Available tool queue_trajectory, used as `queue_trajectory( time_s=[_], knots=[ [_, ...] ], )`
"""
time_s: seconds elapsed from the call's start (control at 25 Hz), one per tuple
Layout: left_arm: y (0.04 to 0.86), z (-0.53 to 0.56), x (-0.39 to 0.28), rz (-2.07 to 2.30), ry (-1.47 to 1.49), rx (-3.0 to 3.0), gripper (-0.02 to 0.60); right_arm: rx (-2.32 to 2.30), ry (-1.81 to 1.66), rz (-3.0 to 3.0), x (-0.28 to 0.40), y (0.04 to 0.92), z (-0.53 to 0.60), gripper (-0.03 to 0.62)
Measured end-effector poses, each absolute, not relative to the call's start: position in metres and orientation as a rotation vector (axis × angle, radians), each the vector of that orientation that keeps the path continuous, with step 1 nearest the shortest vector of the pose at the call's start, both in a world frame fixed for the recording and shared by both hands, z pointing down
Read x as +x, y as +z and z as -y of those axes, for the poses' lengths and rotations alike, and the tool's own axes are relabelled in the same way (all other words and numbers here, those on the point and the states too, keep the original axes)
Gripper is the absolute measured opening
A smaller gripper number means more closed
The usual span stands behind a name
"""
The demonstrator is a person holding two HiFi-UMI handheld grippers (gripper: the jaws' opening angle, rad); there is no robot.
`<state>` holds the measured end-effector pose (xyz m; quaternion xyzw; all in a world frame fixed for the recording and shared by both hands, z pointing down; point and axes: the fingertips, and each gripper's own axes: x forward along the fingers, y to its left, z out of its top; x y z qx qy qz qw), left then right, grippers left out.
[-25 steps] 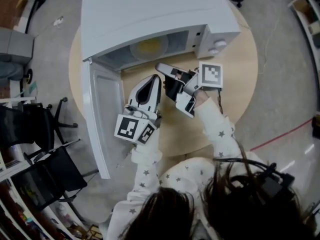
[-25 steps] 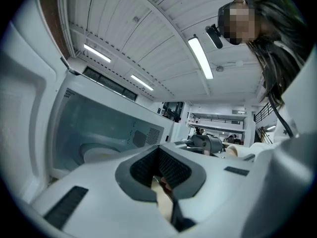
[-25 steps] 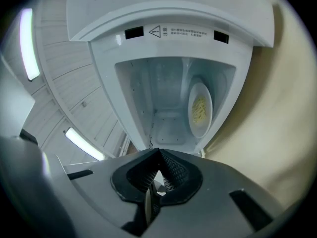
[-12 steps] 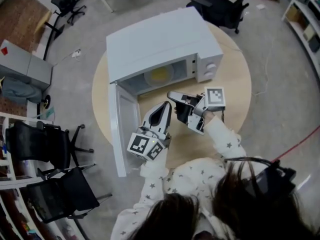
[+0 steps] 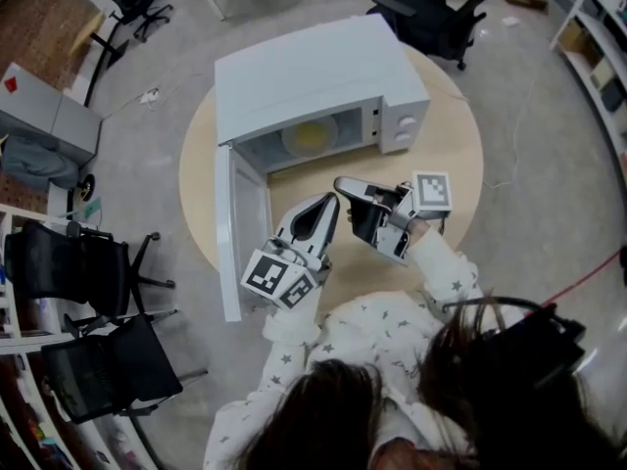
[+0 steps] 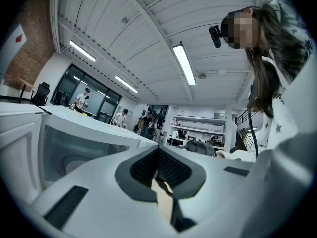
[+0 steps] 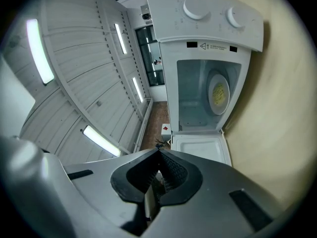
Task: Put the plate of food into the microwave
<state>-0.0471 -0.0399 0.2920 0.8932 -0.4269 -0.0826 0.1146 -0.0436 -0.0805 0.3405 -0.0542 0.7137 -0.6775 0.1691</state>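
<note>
The microwave point(image 5: 313, 71) stands on the round tabletop point(image 5: 456, 164) w/ its door point(image 5: 240, 233) swung wide open to the left. The plate of food point(image 5: 309, 137) is inside the microwave, on the cavity floor; the food looks yellow. The left gripper point(image 5: 329, 204) & the right gripper point(image 5: 341, 184) are both in front of the opening, above the tabletop, w/ tips near each other. Each has its jaws pressed together, nothing between them. The right gripper view looks into the cavity, at the plate.
</note>
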Motion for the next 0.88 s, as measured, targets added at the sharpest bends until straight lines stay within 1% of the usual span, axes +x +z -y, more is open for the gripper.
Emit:
queue_trajectory(
  time_s=[0.4,0.88],
  knots=[
    [0.2843,0.0350,-0.0548,1.328,-0.283,2.595,-0.005,-0.101,-1.904,-1.887,-0.0368,0.3355,0.0772,0.006],
    [0.2865,0.0335,-0.0518,1.340,-0.286,2.588,-0.005,-0.079,-1.910,-1.870,-0.0355,0.3341,0.0748,0.006]
  ],
)
